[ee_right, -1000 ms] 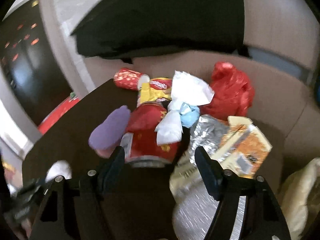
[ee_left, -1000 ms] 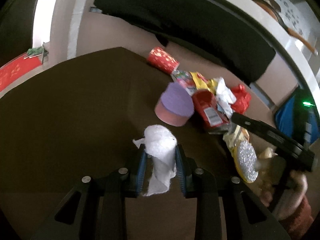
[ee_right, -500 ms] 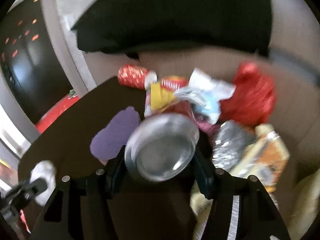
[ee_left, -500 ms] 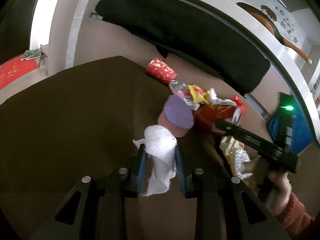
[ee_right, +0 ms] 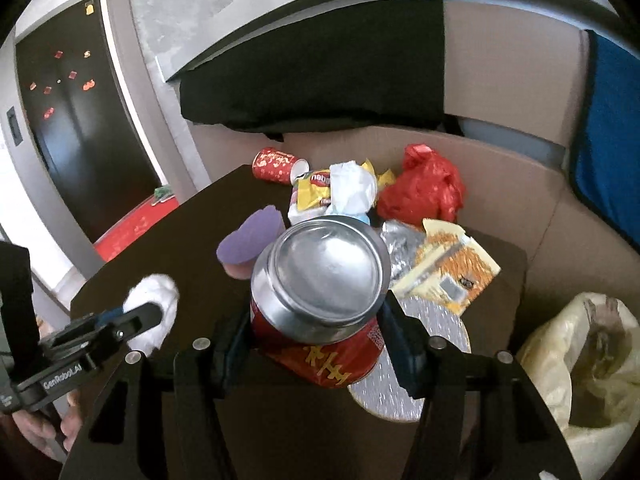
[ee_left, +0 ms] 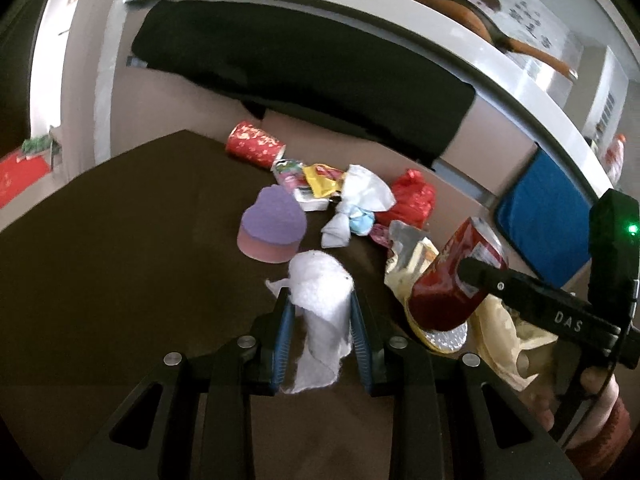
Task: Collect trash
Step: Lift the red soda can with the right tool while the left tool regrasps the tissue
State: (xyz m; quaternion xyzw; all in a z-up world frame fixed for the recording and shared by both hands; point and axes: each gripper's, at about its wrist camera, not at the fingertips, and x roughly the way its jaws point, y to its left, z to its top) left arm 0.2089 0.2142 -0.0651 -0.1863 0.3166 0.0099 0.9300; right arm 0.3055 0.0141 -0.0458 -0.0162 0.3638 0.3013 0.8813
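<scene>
My left gripper [ee_left: 322,312] is shut on a white crumpled tissue [ee_left: 322,300] and holds it above the dark table [ee_left: 120,240]. My right gripper [ee_right: 318,328] is shut on a red drink can [ee_right: 320,280], lifted off the table with its silver end toward the camera; the can also shows in the left wrist view [ee_left: 456,276]. Loose trash lies at the table's far side: a red paper cup [ee_left: 254,144], yellow wrappers [ee_left: 320,174], white tissues [ee_left: 360,196], a red plastic bag [ee_left: 412,196] and an orange snack packet [ee_right: 452,272].
A purple-topped pink sponge [ee_left: 272,224] lies mid-table. A silver round board [ee_right: 420,340] lies under the can. An open yellowish plastic bag [ee_right: 580,364] hangs at the table's right. A tan sofa with black cloth [ee_left: 320,72] and a blue cushion [ee_left: 548,216] stands behind.
My right gripper closed on the red can, lifted it out of the trash pile and drew it back to the right. My left gripper kept hold of the tissue.
</scene>
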